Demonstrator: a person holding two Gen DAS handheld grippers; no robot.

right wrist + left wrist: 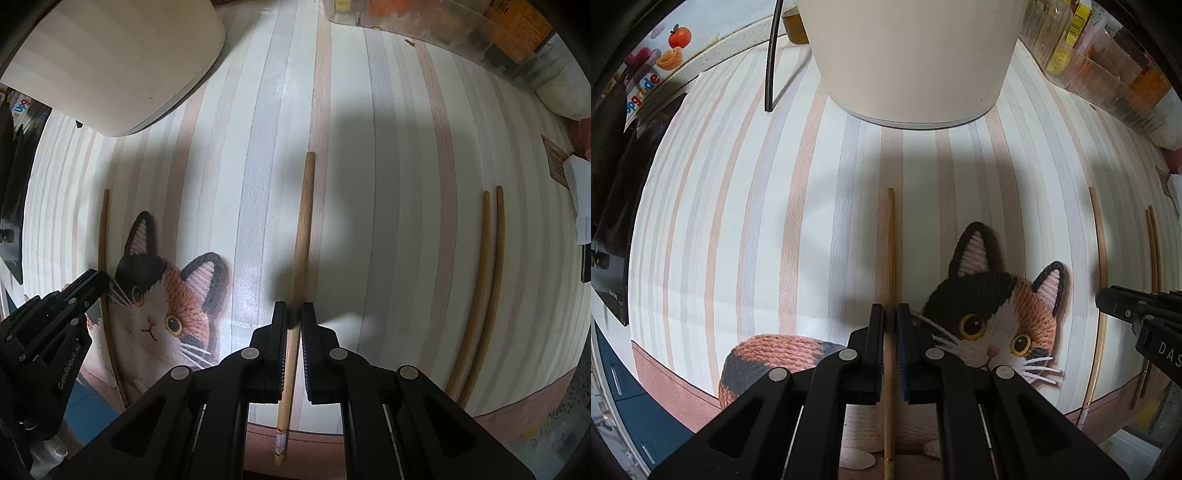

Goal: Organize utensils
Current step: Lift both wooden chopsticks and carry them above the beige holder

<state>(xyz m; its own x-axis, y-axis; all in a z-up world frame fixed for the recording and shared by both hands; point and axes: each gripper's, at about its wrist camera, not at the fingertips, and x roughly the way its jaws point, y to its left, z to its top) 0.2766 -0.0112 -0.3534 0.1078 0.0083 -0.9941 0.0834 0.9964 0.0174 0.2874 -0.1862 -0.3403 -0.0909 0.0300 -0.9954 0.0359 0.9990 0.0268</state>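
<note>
My left gripper (890, 314) is shut on a light wooden chopstick (890, 251) that lies lengthwise on the striped mat. My right gripper (294, 312) is shut on a darker wooden chopstick (303, 221), also pointing away from me. The right gripper shows in the left wrist view (1115, 301), and the left gripper shows in the right wrist view (92, 284). Two more chopsticks (489, 266) lie side by side on the mat to the right. A white utensil holder (912, 59) stands at the far side of the mat; it also shows in the right wrist view (107, 62).
The striped mat (738, 221) has a cat picture (993, 314) near its front edge. Clear plastic containers (1108, 62) line the far right. A thin dark rod (772, 55) hangs left of the holder. A dark appliance (609, 184) stands at the left.
</note>
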